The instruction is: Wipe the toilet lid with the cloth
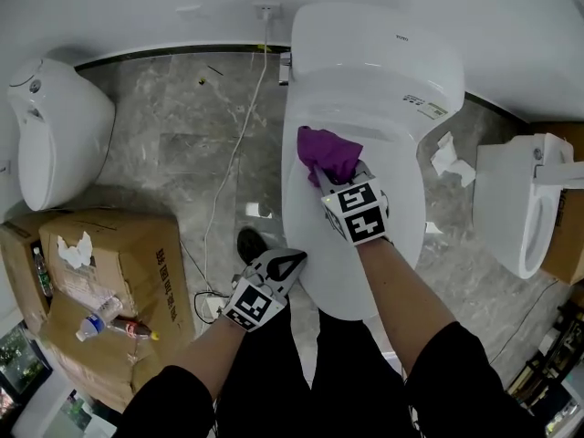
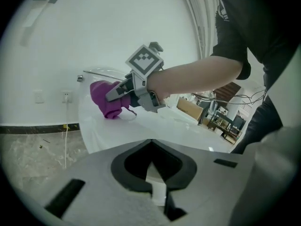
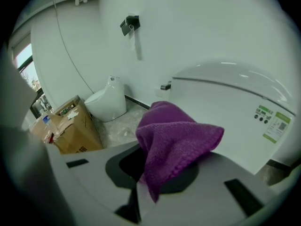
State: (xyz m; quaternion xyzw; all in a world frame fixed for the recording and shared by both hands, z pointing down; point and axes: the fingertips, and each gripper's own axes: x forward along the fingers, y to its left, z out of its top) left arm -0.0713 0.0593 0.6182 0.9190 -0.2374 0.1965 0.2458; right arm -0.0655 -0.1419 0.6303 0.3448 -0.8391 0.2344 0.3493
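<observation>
**Purple cloth pinched at the back of the closed toilet lid**

In the head view, a white toilet (image 1: 55, 140) stands at ten o'clock on the grey marbled floor (image 1: 173, 144). Below it, at eight o'clock, sits an open cardboard box (image 1: 137, 263) with a couple of plastic bottles (image 1: 114, 322) lying on its flap. A thin white cable (image 1: 233, 158) runs down across the floor from a wall socket (image 1: 266, 12) near twelve o'clock, between the box and the middle toilet.

The left gripper (image 1: 292, 263) is at six o'clock, at the left edge of the lid near its front, with its tips pointing toward one o'clock. Its jaws are pressed together with nothing between them. Its own view shows only the white rim beyond the closed tips.

The toilet lid (image 1: 383, 263) is closed and fills the middle of the head view. The purple cloth (image 1: 330, 151) is bunched just above centre, toward twelve o'clock, at the back of the lid where it meets the housing behind. The right gripper (image 1: 321, 179) reaches in from five o'clock, and its jaws pinch the cloth. In the right gripper view the fabric rises out of the jaws and folds over to the right. In the left gripper view the cloth's lower end appears to rest on the lid surface.

At two o'clock, crumpled white paper (image 1: 452, 158) lies on the floor just beside the lid. A second toilet (image 1: 516, 208) stands at three o'clock by the right edge.
</observation>
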